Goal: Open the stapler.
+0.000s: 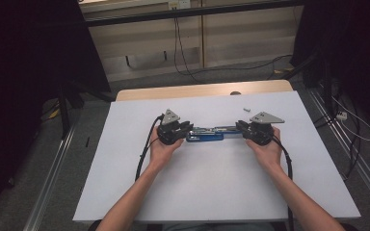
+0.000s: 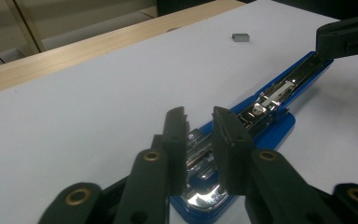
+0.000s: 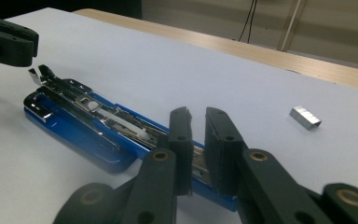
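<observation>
- Two hand-held grippers meet one blue stapler point(image 1: 205, 134), which lies swung open flat near the middle of the white table top point(image 1: 212, 192), its long axis running from nine to three o'clock in the high view.
- We hold the left gripper point(image 1: 189, 128) at the stapler's nine o'clock end and the right gripper point(image 1: 240, 127) at its three o'clock end.
- From the high view both sets of jaw tips are too small and dark for us to tell whether they touch the stapler.
- In the left gripper view, the left gripper point(image 2: 199, 122) has its jaws slightly parted with a narrow gap, and the stapler's chrome end point(image 2: 205, 196) sits right behind and below them, partly hidden by the fingers point(image 2: 230, 149); no pad visibly presses on it.
- In the right gripper view, the right gripper point(image 3: 197, 120) shows the same narrow gap, the stapler point(image 3: 93, 126) passing behind its jaws, so the part at the tips is covered.
- Each gripper view cuts off the other gripper's dark jaw at a top corner.
- We see the stapler's metal magazine channel point(image 3: 98, 109) lying exposed on the blue base; whether staples sit in it we cannot make out.
- One small block of staples point(image 1: 245, 109) lies loose on the table at about one o'clock from the stapler, well apart from it; it appears clearly in the right gripper view point(image 3: 305, 116).
- Our forearms are cut off at the bottom edge of the high view.
</observation>
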Demonstrator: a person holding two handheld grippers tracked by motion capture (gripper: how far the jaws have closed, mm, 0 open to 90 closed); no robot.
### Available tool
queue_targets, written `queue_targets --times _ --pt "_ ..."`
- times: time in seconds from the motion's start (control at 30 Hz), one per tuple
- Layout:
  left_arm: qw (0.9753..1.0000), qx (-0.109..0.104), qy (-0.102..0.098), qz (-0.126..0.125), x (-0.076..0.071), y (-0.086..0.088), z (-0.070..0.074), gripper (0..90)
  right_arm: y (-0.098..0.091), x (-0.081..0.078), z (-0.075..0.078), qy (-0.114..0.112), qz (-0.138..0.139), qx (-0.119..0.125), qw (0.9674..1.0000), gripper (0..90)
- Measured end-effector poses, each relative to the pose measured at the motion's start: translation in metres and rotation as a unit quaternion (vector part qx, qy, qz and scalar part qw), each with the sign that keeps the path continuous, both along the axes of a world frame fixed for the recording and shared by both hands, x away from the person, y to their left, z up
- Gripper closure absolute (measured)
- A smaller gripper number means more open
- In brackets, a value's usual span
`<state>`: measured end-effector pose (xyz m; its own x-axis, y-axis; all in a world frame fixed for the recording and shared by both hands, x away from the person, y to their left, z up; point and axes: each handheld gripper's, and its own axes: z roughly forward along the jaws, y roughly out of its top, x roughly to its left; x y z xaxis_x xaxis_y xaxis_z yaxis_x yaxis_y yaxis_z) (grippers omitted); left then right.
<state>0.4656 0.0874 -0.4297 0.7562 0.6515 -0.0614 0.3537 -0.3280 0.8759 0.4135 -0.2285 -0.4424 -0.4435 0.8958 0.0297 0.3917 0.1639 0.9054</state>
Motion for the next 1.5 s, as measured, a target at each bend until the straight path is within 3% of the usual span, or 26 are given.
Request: queue_targets --times 0.1,0.17,0.27,0.43,0.63,0.73,1.07,1.3,1.4,1.5 --pt "1.0000 -0.005 0.001 0.008 -0.001 0.002 0.000 68.4 0.000 0.000 0.002 -0.004 0.002 0.001 1.0000 73.1" --pt "0.9999 0.000 -0.003 0.015 -0.001 0.003 0.001 62.2 0.001 0.001 0.003 -0.004 -0.001 -0.002 1.0000 59.5" --pt "0.9998 -0.004 -0.002 0.020 -0.002 0.005 0.002 57.1 0.002 0.002 0.003 0.000 -0.003 -0.002 1.0000 48.5" --pt "0.9994 -0.006 -0.001 0.034 -0.003 0.007 0.003 39.8 0.003 0.003 0.003 0.002 -0.012 -0.008 0.9999 33.6" --pt "0.9988 0.012 0.010 0.047 -0.001 0.009 -0.001 19.2 0.002 0.005 0.004 -0.002 -0.016 -0.007 0.9998 18.8" --pt "0.9987 0.011 0.010 0.048 -0.002 0.011 0.000 10.7 0.003 0.006 0.003 -0.003 -0.041 0.004 0.9992 4.4" --pt "0.9993 -0.004 0.006 0.035 -0.011 0.021 0.002 4.8 0.004 0.006 0.004 -0.008 -0.032 0.017 0.9993 4.6" --pt "0.9995 0.000 0.001 0.032 -0.019 0.029 0.003 5.3 0.000 0.004 0.006 0.001 -0.033 0.022 0.9992 4.6" --pt "0.9994 -0.002 -0.006 0.033 -0.021 0.032 0.004 5.2 -0.002 0.002 0.008 0.007 -0.043 0.010 0.9990 4.8" --pt "0.9992 -0.004 -0.003 0.039 -0.023 0.031 0.003 5.3 -0.004 0.003 0.007 0.015 -0.042 0.019 0.9988 4.8"
